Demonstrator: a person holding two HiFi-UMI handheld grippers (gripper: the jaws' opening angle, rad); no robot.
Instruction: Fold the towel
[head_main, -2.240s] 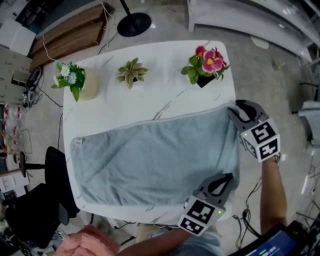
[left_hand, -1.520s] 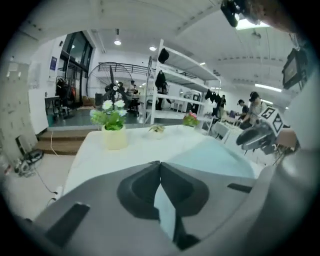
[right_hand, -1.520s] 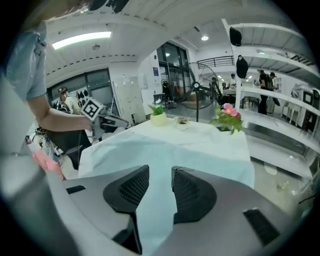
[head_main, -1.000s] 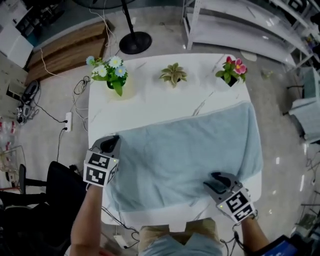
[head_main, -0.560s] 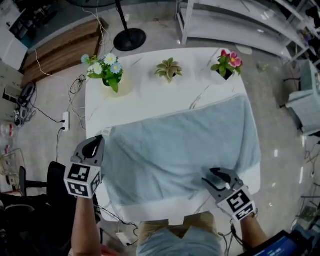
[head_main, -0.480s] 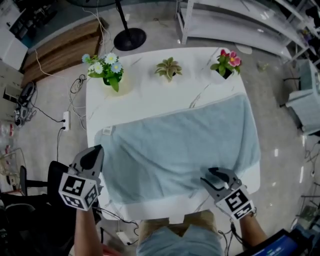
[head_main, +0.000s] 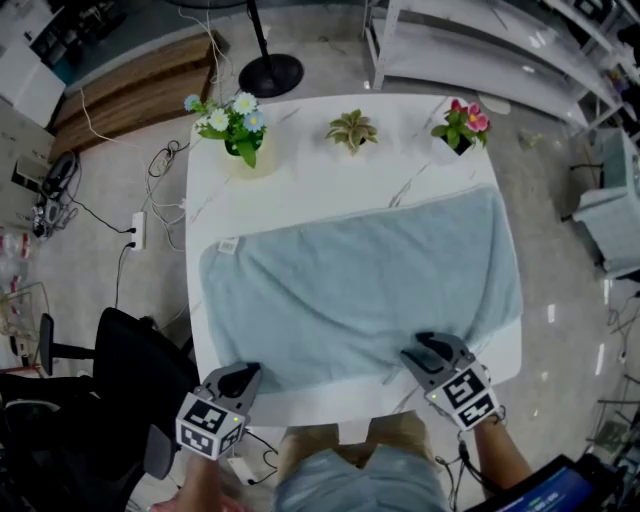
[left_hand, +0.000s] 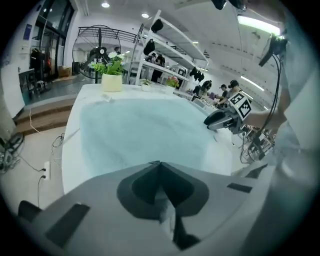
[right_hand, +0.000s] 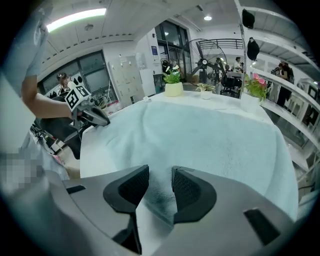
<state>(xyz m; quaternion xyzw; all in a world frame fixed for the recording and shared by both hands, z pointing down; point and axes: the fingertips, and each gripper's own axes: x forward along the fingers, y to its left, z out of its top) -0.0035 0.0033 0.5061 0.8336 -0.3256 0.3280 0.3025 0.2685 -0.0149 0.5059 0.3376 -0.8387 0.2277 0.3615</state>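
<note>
A light blue towel (head_main: 360, 290) lies spread flat over most of the white table (head_main: 300, 190), with a small label at its far-left corner (head_main: 227, 245). My right gripper (head_main: 420, 348) is at the towel's near edge, right of the middle. In the right gripper view, the right gripper (right_hand: 160, 172) has a bunched bit of that towel (right_hand: 215, 130) edge between its pads and is shut on it. My left gripper (head_main: 243, 372) hangs at the table's near-left corner, just off the towel. In the left gripper view, the left gripper (left_hand: 158, 163) is shut with nothing in it, pointing over the towel (left_hand: 145, 125).
Three potted plants stand along the table's far edge: white flowers (head_main: 238, 122), a succulent (head_main: 352, 130) and pink flowers (head_main: 460, 122). A black chair (head_main: 130, 370) stands left of the table, with cables on the floor and a fan stand (head_main: 270, 72) beyond it.
My left gripper has left the towel's left edge and swung toward me to the table's near-left corner. The towel's labelled corner now lies flat. The right gripper has hardly moved.
</note>
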